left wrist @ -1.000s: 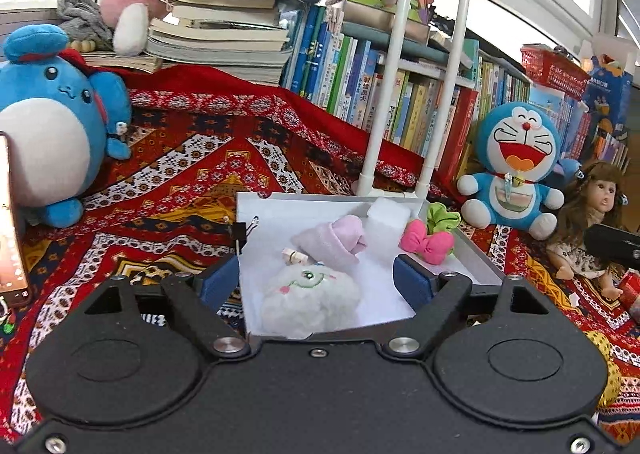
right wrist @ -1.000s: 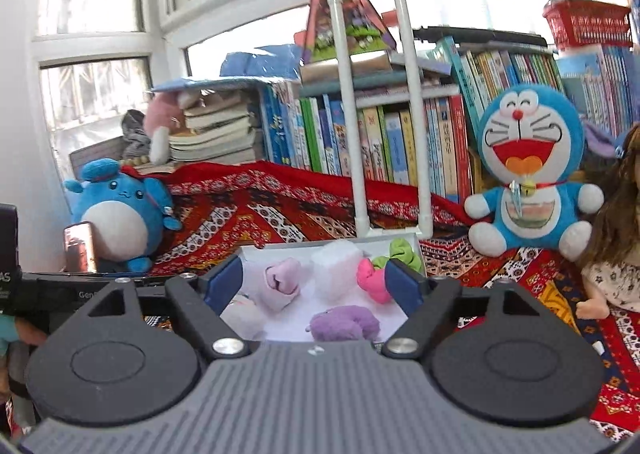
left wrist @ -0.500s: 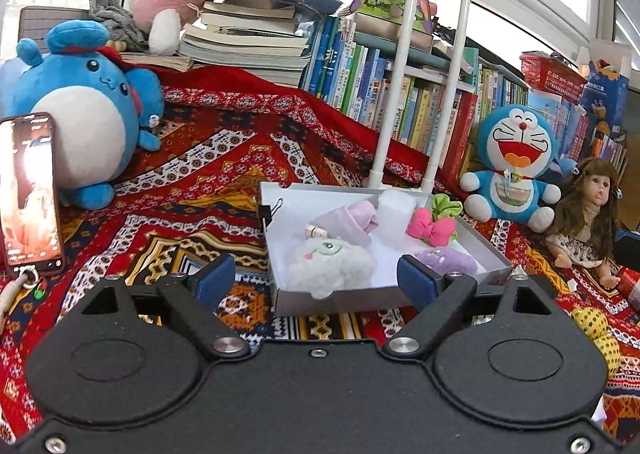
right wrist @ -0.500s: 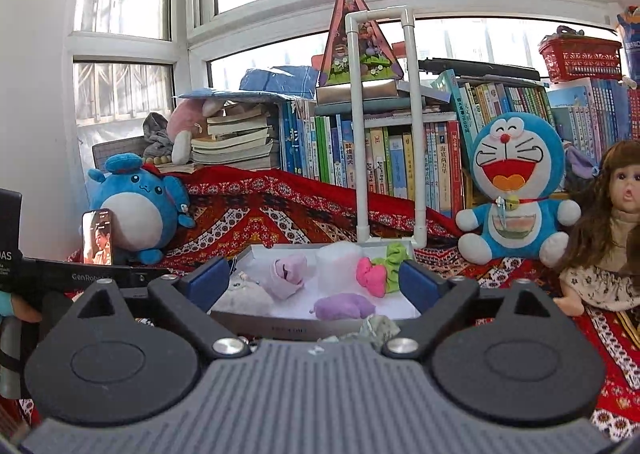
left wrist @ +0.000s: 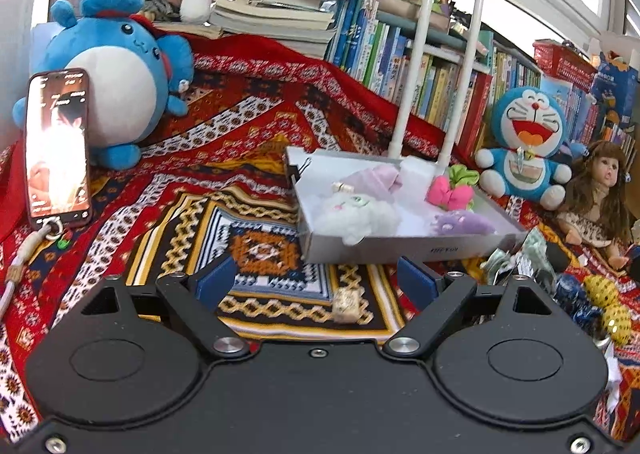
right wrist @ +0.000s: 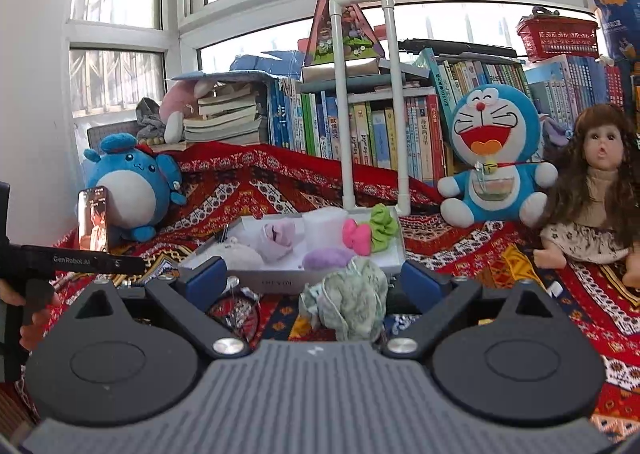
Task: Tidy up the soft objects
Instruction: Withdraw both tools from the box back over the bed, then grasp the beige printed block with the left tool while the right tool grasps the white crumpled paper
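A shallow white tray (left wrist: 384, 250) sits on the red patterned blanket. It holds a white fluffy plush (left wrist: 352, 214), a lilac hat (left wrist: 376, 180), a white block (left wrist: 416, 174), a pink bow (left wrist: 450, 194), a green scrunchie (left wrist: 462, 176) and a purple plush (left wrist: 464, 222). My left gripper (left wrist: 316, 282) is open and empty, short of the tray's front wall, over a small beige item (left wrist: 346, 302). My right gripper (right wrist: 314, 280) is open before the tray (right wrist: 280, 282). A crumpled pale green cloth (right wrist: 352, 302) lies between its fingers, and neither pad touches it.
A blue round plush (left wrist: 116, 82) with a phone (left wrist: 56, 142) leaning on it stands at the left. A blue cat plush (right wrist: 496, 158) and a doll (right wrist: 596, 194) sit at the right. Books and a white pipe frame (right wrist: 344, 102) stand behind the tray. Yellow sequined pieces (left wrist: 604, 294) lie to the right.
Both grippers have drawn back from over the tray and sunk lower. The right jaws have widened, and the pale green cloth has come into view between them.
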`<state>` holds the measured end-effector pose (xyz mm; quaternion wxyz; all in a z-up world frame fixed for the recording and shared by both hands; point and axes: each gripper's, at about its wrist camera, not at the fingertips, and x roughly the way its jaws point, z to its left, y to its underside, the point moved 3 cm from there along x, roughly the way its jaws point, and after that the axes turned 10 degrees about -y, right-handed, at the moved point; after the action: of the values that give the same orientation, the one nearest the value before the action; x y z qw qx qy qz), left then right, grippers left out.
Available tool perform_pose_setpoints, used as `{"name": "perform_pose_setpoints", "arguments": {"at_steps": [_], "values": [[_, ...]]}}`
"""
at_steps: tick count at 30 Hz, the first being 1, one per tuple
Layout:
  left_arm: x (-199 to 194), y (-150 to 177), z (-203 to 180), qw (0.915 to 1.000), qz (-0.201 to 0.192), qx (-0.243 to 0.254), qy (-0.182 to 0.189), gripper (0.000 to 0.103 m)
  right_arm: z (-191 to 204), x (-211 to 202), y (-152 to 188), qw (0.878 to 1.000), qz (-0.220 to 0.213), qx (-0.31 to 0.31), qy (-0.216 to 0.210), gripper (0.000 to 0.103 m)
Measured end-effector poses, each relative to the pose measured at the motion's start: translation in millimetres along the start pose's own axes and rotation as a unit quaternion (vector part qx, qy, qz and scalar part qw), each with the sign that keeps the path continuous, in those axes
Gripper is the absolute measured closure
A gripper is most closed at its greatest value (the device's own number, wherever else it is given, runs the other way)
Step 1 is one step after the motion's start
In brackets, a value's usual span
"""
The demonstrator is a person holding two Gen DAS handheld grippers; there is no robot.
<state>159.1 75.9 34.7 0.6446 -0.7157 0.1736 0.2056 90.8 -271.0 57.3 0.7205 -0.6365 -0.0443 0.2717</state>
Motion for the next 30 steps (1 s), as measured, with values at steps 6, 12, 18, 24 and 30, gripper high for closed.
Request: {"name": "perform_pose_setpoints", "arguments": {"at_steps": [6,12,18,24,30], "values": [[2.5,14.6,3.8,0.9999,0.015,0.004,-0.004,0.018,8.6,-12.9,15.5,1.000,0.000,-0.012,-0.010,0.005],[12.7,22.9,-5.0,0.9995,0.029,0.013,0.003,0.027,14.7,-20.8,31.4,1.000,0.005,-0.013,-0.011,0.005],[27.0,27.3,-19.6,0.9987,0.045,0.008,0.022,0.041,18.1,-29.0,48.6,1.000,0.019,-0.002,-0.017,0.012],[40.5,30.7,-32.1,0.9982,0.053,0.020,0.019,0.054,19.5,-30.2,63.6,0.999,0.039,-0.008,-0.002,0.017],[48.1,31.2,-33.5,0.9983,0.054,0.018,0.007,0.067,17.5,-29.7,73.9,0.998,0.048,-0.012,0.026,0.019]]}}
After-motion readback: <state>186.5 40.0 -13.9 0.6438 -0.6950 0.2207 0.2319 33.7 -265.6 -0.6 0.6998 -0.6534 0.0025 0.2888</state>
